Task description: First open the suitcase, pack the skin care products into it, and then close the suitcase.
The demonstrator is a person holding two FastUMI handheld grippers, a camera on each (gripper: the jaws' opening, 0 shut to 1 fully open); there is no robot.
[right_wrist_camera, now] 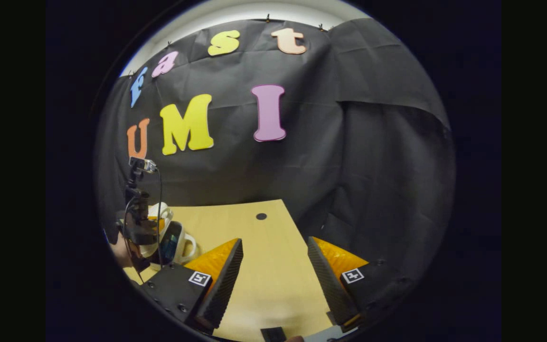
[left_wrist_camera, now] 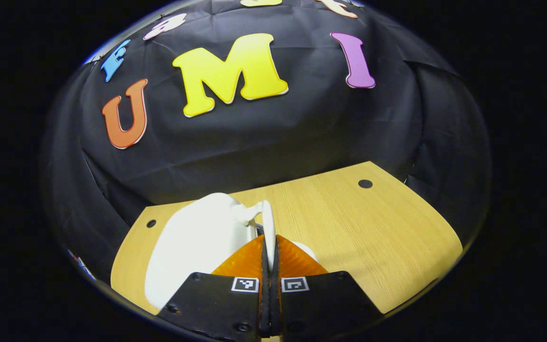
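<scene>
A small white suitcase [left_wrist_camera: 197,242] stands on the wooden table [left_wrist_camera: 359,228] at the near left in the left gripper view. My left gripper [left_wrist_camera: 269,244] is shut on its thin white handle [left_wrist_camera: 268,223]. In the right gripper view the suitcase [right_wrist_camera: 178,242] sits at the far left of the table [right_wrist_camera: 259,285], with its two white halves apart and a dark inside with something bluish. The left gripper [right_wrist_camera: 143,230], with a hand below it, partly covers the suitcase there. My right gripper [right_wrist_camera: 274,243] hangs open over bare table, well to the right of the suitcase.
The black cloth wall closes in the back and right side of the table. A round dark hole [left_wrist_camera: 364,183] marks the far right of the tabletop and another hole [left_wrist_camera: 151,223] sits at the left. A small dark object [right_wrist_camera: 273,334] lies at the near edge.
</scene>
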